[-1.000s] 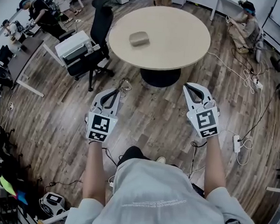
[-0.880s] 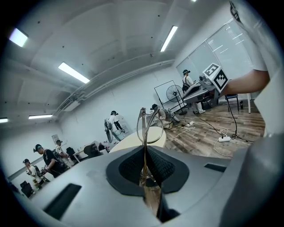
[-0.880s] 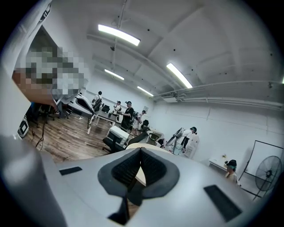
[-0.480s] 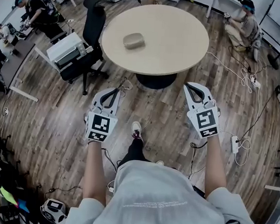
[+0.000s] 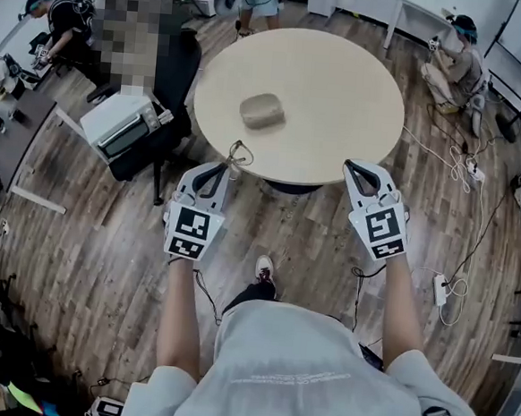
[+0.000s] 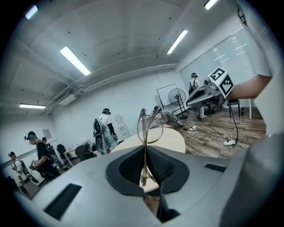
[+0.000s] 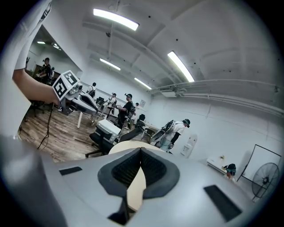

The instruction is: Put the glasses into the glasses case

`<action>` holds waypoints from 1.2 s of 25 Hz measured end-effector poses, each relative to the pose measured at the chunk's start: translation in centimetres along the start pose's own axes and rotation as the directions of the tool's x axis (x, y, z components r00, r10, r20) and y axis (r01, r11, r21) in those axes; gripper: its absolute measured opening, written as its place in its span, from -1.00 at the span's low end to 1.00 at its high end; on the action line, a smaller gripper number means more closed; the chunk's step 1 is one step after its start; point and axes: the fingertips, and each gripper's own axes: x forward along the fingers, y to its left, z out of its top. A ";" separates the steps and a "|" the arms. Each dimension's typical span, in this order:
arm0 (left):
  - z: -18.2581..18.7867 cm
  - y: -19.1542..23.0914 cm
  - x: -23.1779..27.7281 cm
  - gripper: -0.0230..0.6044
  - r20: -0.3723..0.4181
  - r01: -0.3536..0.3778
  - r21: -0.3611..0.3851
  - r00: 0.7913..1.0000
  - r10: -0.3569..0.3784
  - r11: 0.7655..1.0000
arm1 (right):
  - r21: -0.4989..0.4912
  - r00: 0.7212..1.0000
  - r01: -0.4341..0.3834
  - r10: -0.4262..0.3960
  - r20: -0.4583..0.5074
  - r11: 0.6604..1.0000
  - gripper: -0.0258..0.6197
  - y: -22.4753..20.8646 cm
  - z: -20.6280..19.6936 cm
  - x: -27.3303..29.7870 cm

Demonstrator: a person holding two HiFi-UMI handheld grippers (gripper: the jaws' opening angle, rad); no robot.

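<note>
Left gripper [image 5: 218, 177] pinches one thin temple of the glasses [image 6: 149, 127], by the round table's [image 5: 342, 83] near-left edge. Right gripper [image 5: 362, 173]: jaws together, nothing between. Glasses case [image 5: 261, 111] mid-table, lid apparently down. Risks: frame could pivot or slip from so slight a hold; closed case would block entry.

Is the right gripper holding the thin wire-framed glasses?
No, the thin wire-framed glasses are pinched in the left gripper, while the right gripper is shut with nothing between its jaws.
</note>
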 end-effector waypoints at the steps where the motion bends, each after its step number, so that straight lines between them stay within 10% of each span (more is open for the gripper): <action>1: -0.1 1.1 0.7 -0.86 0.002 0.015 -0.010 1.000 -0.015 1.000 | -0.002 1.000 0.003 -0.003 -0.003 1.000 -0.91 -0.2 0.5 1.4; 18: -4.0 9.2 10.0 -0.86 -0.005 0.182 0.078 0.983 -0.183 0.980 | 0.014 0.995 0.006 -0.004 -0.097 1.000 -0.91 -0.7 2.0 14.9; 30: -6.2 10.1 15.1 -0.86 -0.047 0.238 -0.003 0.970 -0.238 0.971 | 0.042 0.985 -0.022 0.029 -0.171 0.999 -0.91 -1.2 -0.1 19.1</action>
